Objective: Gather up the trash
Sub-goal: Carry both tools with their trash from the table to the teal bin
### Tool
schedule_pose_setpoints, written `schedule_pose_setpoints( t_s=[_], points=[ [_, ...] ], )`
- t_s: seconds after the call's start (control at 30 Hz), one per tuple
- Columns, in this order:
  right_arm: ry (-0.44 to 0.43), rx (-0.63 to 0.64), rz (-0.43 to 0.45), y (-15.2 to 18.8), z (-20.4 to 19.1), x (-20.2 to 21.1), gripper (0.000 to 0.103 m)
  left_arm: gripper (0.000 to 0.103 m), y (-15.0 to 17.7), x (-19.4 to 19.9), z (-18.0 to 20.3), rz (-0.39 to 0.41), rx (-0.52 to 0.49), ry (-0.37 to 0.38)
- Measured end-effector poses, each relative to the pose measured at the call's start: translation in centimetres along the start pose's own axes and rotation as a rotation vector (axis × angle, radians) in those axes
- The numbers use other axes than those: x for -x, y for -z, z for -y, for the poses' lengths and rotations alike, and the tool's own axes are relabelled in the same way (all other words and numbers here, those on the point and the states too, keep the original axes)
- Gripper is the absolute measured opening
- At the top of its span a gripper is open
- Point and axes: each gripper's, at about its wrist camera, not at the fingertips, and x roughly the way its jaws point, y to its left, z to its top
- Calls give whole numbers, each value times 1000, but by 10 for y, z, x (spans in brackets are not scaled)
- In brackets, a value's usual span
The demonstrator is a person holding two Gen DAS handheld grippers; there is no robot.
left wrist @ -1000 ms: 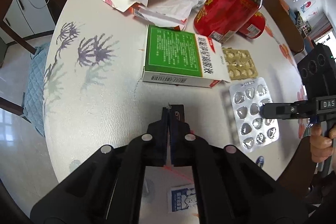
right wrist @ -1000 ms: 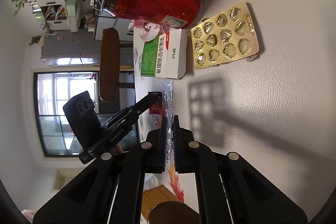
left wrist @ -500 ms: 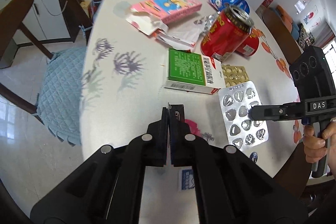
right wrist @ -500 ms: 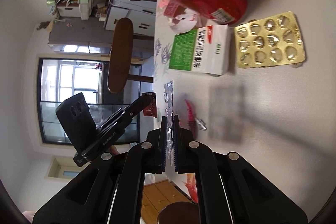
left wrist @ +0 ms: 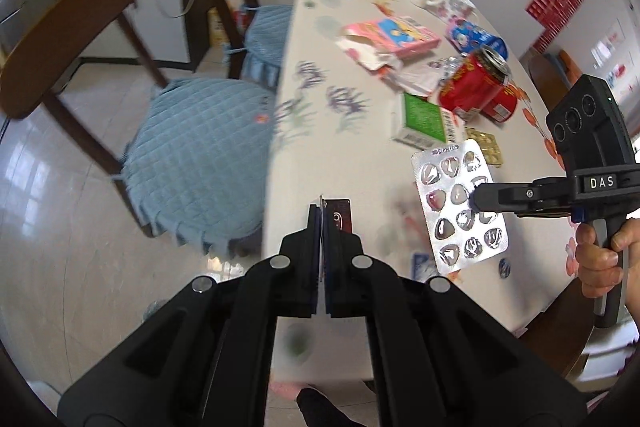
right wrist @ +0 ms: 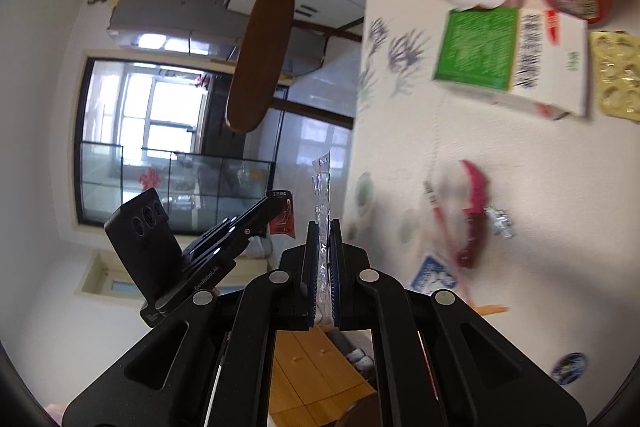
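L tongs closed on a thin dark red wrapper, held in air past the bench edge, above the floor. R tongs closed on a silver blister pack, seen edge-on from R wrist cam, lifted clear of bench. On bench: green/white box, gold blister, red cans, pink carton.

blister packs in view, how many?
2. A silver blister pack is held in the right gripper, above the table. A gold blister pack lies beside the green-and-white box. Clutter may hide more.
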Motion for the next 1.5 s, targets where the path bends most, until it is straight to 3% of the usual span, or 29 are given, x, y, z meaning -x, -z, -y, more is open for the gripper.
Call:
schedule_pose_setpoints(
  t_s=[0.63,0.87,1.2,1.5],
  points=[
    [-19,170,-282,50,-98,-166,6,0,127,105,-148,77,312,-163],
    [-15,208,-389,78,-116,-228,6,0,177,133,-195,90,425,-223],
    [23,217,-510,118,-121,-310,6,0,237,135,-241,85,554,-249],
    [65,200,-603,145,-92,-369,6,0,276,108,-279,66,632,-249]
  ],
)
